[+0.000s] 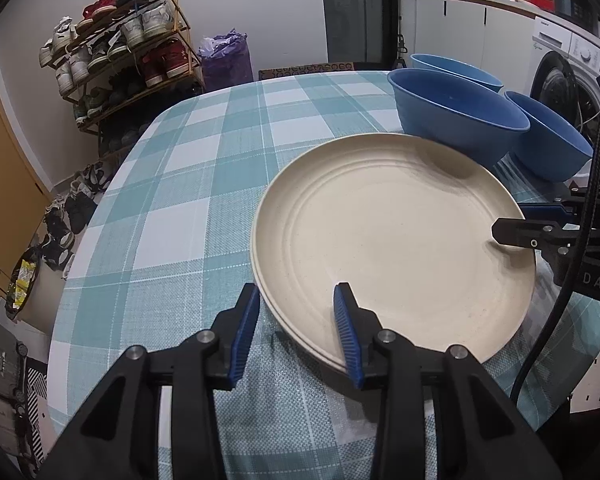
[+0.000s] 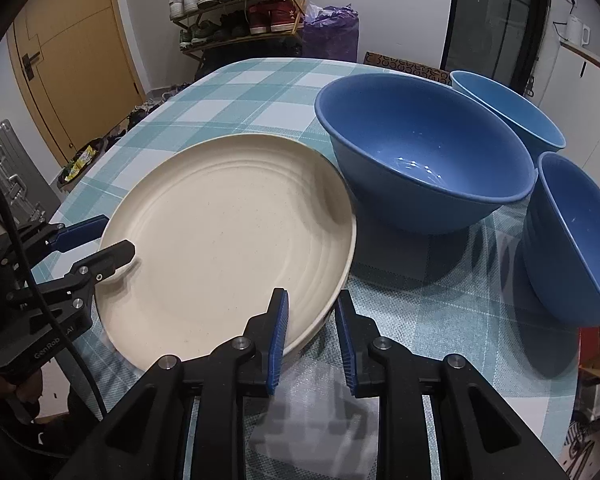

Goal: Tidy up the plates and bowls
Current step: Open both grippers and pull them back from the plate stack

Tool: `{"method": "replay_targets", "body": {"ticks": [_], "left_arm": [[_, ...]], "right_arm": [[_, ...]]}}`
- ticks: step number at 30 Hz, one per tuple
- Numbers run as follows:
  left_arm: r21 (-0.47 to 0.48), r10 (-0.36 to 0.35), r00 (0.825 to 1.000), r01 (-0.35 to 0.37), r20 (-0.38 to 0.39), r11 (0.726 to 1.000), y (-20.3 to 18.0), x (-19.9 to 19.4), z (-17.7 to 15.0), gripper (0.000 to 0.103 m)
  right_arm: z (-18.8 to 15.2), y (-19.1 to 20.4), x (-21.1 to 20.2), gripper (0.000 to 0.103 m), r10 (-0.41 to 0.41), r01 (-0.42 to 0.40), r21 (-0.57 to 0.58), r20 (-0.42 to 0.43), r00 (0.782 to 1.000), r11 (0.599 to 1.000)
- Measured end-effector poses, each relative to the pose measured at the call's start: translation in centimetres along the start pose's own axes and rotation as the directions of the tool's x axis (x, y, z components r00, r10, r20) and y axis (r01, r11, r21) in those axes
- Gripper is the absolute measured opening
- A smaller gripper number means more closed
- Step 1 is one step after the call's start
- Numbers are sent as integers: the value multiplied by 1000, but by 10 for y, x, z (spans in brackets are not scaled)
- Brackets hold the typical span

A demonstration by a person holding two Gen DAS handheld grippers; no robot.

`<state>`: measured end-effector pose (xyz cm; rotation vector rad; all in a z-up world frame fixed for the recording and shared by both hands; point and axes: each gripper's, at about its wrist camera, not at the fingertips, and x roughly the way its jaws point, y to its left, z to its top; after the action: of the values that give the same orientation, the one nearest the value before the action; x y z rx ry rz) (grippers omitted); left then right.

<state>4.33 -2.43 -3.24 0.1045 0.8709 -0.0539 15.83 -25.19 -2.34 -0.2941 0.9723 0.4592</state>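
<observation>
table [image 1: 188, 184]: teal-white checked cloth | on it: cream plate stack [image 1: 392, 236]; three blue bowls [image 2: 416, 152]

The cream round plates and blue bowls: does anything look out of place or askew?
Yes. The large blue bowl tilts, its base resting on the far rim of the stacked cream round plates; the other two bowls stand apart.

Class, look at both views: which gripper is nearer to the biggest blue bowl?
Right. The right gripper straddles the plate rim on the side beside the biggest blue bowl; the left gripper straddles the opposite rim.
</observation>
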Motion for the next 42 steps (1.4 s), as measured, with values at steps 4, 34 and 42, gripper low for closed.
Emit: {"method": "replay_targets", "body": {"ticks": [4,34,42], "left_arm": [[-2,-5,1000,5,-4,1000,0,1,0,37],[-66,-136,988,141,71,988,6,-28,10,98],[-48,-139,983,146,118,988,2,-42,21,103]], "right_arm": [[1,3,1,24,-5,5,-9,-4,1000,1000],[1,-4,-38,95,55,-55,-1,127,990,998],[-3,-23,-71,102,71,-85,57,205,976,995]]}}
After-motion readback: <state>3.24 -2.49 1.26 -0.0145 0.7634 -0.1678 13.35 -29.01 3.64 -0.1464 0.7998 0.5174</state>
